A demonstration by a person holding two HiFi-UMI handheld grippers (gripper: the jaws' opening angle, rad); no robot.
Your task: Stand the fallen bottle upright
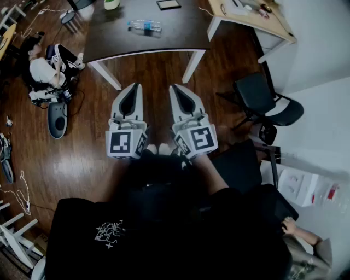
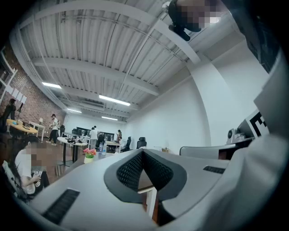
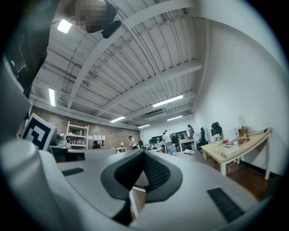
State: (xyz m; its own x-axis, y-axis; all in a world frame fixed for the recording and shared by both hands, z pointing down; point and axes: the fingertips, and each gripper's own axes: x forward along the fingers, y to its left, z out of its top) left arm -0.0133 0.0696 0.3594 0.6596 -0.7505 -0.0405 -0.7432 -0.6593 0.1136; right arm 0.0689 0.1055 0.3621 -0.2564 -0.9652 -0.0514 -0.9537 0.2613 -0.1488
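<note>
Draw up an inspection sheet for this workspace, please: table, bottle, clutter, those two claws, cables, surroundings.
Surface: dark table, mostly bare.
Job's things: clear bottle, apparently lying on its side on the table.
Clutter: dark flat item at the table's far edge.
Grippers: left gripper and right gripper both shut and empty, held level over the floor, short of the table.
Cables: white cable loose on the floor at left.
Surroundings: wooden floor, black office chair, light desk, seated person.
</note>
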